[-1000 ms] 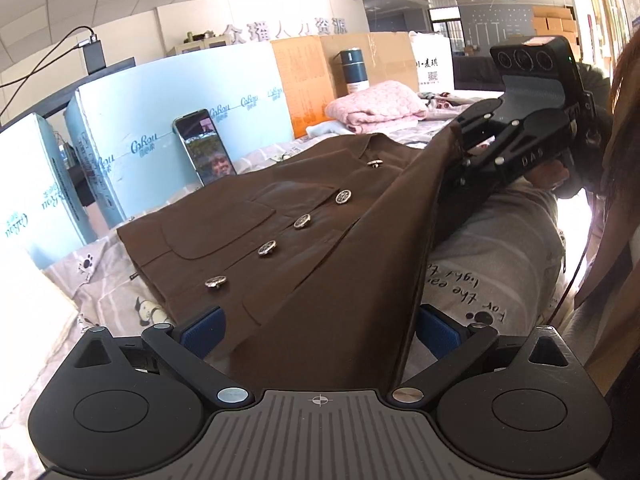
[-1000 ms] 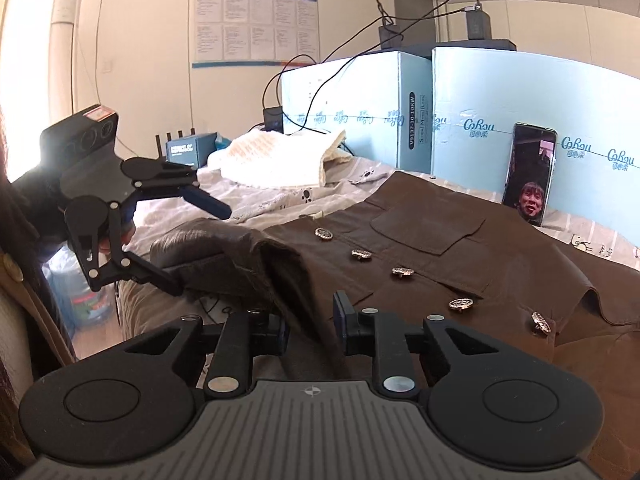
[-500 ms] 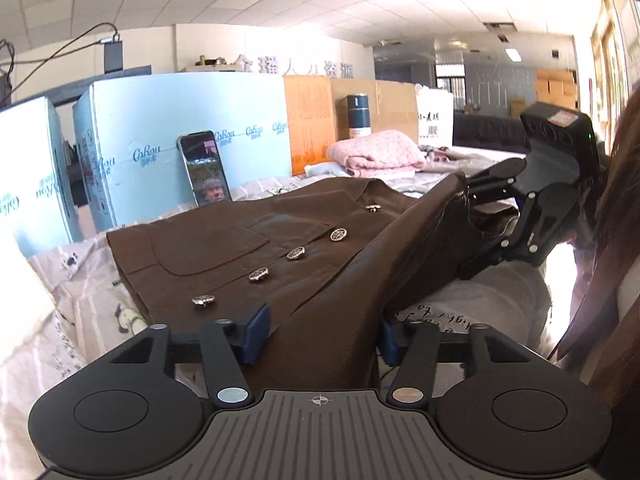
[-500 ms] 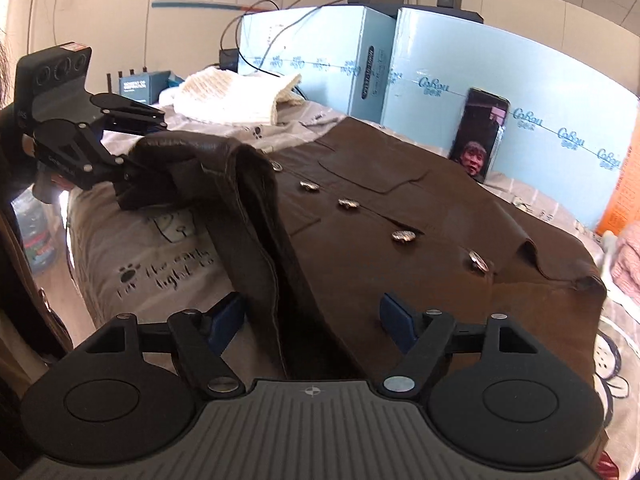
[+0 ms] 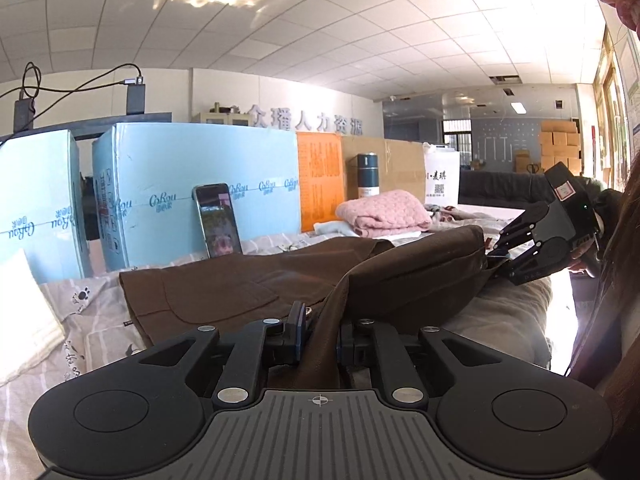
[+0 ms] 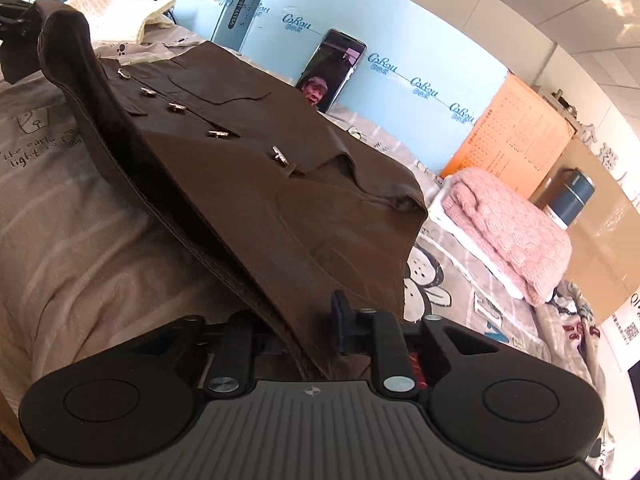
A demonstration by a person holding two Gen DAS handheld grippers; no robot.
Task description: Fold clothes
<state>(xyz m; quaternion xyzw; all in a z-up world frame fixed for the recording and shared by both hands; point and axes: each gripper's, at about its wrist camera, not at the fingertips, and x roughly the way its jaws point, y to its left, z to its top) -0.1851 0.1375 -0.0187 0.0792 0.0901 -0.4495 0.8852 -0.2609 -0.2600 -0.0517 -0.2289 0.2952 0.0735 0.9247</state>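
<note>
A bed (image 6: 72, 240) with a striped grey sheet printed with cartoon animals carries everything here. On it lies a brown jacket (image 6: 256, 184), front side up, its row of metal buttons (image 6: 218, 134) running down the middle beside a chest pocket. The jacket takes up most of the sheet, and its near edge is lifted off the bed in a long raised fold.

Behind the jacket stand pale blue boxes (image 5: 200, 184), and a phone (image 5: 218, 220) leans upright against them with its screen lit. Off the jacket's collar end sits a folded pink knit blanket (image 5: 384, 214), with a dark blue flask (image 5: 367, 174) standing behind it against brown cardboard. A cream knit cloth (image 6: 120, 16) lies past the jacket's hem end.

The left tongs (image 5: 320, 330) are drawn narrow and pinch the brown cloth of the jacket's lifted edge at the hem end. The right tongs (image 6: 296, 330) grip the same edge at the collar end, with the cloth bunched between the fingers (image 6: 340, 316) and spilling over the left one. In the left wrist view the right tongs (image 5: 500, 258) show at the far end of the raised fold, where the cloth meets them.
</note>
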